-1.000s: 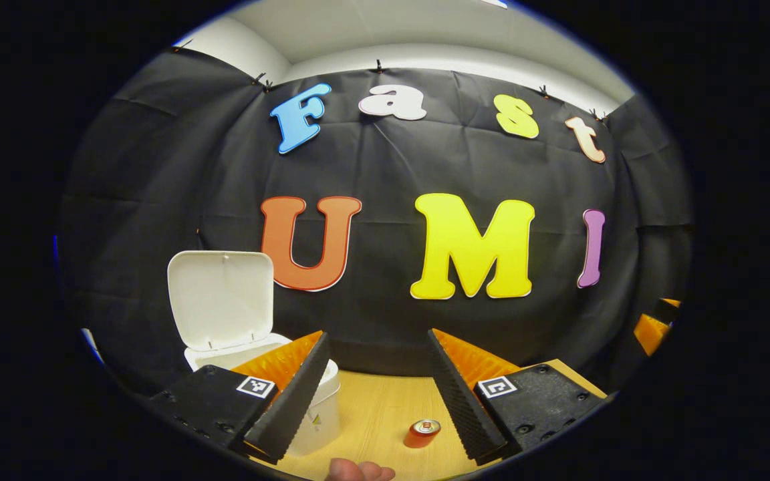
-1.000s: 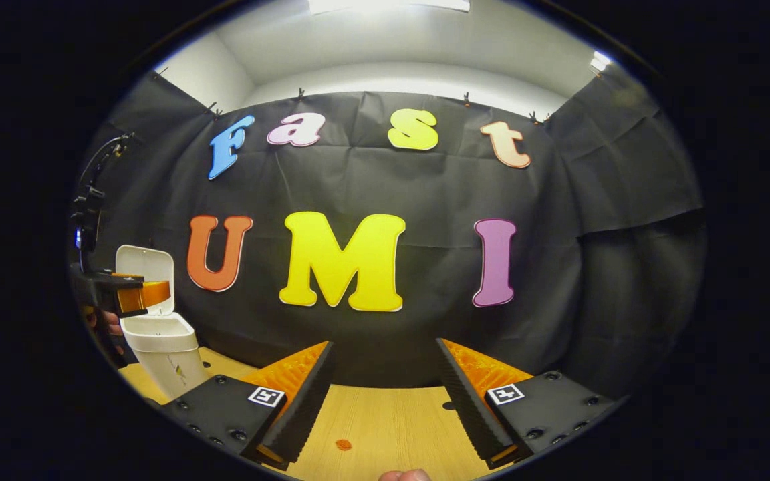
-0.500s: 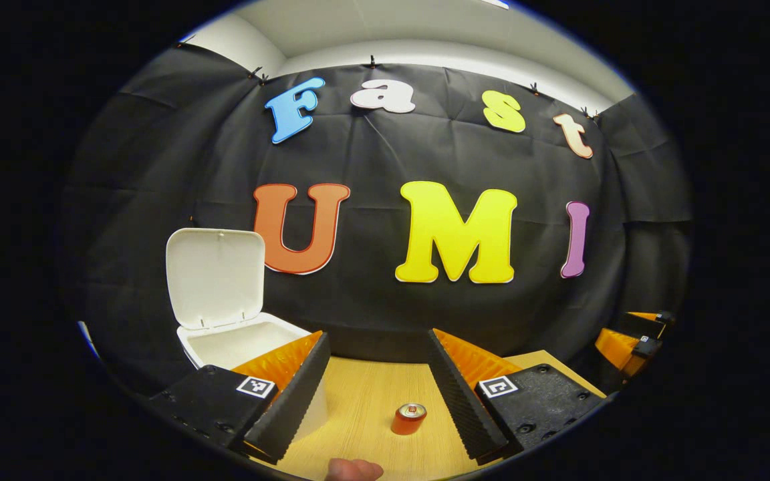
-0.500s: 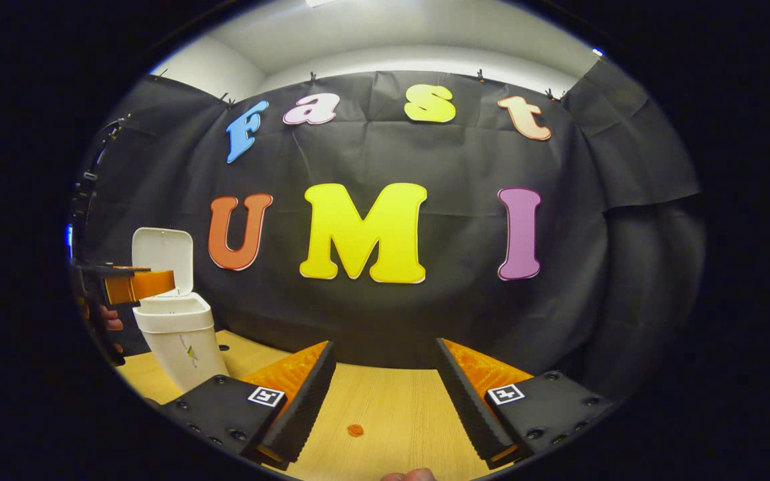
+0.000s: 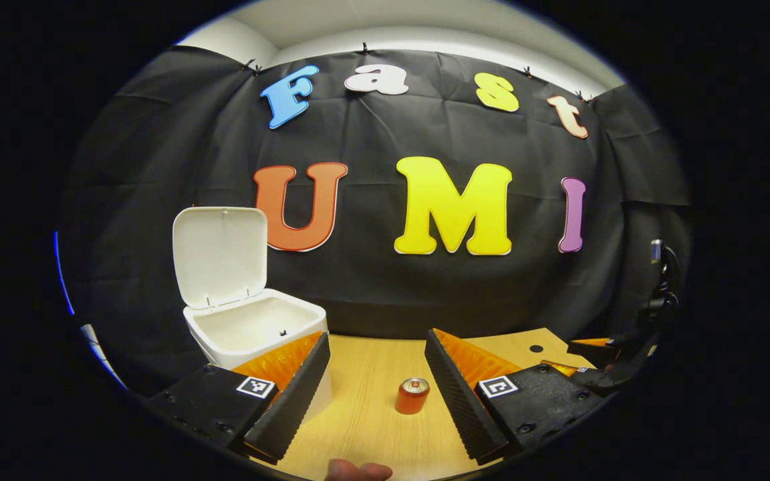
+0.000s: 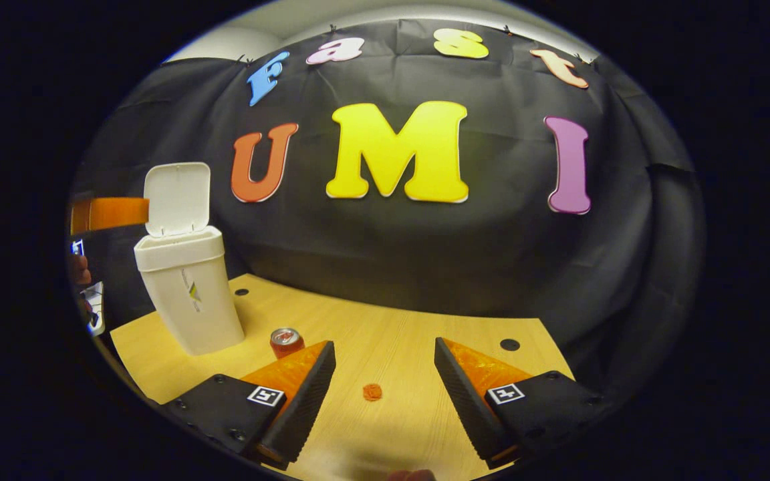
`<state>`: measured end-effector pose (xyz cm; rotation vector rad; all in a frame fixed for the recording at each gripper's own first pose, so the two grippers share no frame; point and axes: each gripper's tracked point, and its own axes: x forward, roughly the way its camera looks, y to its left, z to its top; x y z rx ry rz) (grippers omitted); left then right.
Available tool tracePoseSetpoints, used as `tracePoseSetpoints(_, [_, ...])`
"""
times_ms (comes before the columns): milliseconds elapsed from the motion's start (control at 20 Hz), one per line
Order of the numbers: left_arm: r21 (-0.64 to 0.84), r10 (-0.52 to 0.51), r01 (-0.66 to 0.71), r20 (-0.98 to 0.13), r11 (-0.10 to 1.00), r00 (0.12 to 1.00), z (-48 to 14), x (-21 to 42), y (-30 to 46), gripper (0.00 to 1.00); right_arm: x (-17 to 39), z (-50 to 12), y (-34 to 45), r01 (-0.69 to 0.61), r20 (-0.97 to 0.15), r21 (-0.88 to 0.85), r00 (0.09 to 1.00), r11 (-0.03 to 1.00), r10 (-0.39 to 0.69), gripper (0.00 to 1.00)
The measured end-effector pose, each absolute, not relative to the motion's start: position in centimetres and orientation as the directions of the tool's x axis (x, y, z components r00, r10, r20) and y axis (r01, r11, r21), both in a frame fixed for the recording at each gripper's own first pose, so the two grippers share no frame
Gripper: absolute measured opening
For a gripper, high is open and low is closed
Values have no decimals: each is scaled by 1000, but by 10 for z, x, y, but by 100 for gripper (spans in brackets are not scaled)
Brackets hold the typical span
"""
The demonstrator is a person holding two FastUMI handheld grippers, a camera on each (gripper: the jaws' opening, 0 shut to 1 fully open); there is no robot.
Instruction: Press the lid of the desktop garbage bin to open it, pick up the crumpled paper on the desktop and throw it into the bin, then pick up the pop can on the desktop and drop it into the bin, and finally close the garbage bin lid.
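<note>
Right gripper view shows the bin (image 6: 188, 294) standing far left on the desk (image 6: 425, 334) with its lid (image 6: 176, 198) already up, so the opening step looks done and the paper step is in hand. Small crumpled paper (image 6: 372, 391) lies near, between the spread fingers of the right tool (image 6: 385, 391), nothing pinched. Pop can (image 6: 285, 342) stands upright between paper and bin, apart from both. Next move, as a judgement: lower the right tool over the paper, close on it, carry left to the open bin. Left gripper view has the left tool (image 5: 375, 387) likewise spread and empty, beside the bin (image 5: 258, 334), can (image 5: 412, 395) between its fingers. Against a second ago: right view now tilted down toward the desk, can newly in sight, paper closer; left view lower, bin interior more exposed.
</note>
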<state>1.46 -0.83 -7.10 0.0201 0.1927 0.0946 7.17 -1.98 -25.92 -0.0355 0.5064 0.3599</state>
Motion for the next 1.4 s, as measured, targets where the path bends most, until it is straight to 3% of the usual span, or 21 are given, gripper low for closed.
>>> tracePoseSetpoints(300, [50,145,-137,-227,989,963,-76,-4,0,95,87,-343,-3,-385,-619,91,700,918,355,94])
tracePoseSetpoints(800, [75,254,-243,-290,967,923,-91,-42,18,95,117,-447,21,-459,-736,77,572,885,361,95])
tracePoseSetpoints(1300, [117,329,-308,-314,944,891,-94,-59,25,95,125,-483,37,-476,-769,95,522,874,369,94])
tracePoseSetpoints(1400, [110,332,-314,-323,943,886,-96,-59,23,95,120,-484,44,-477,-770,131,503,869,392,86])
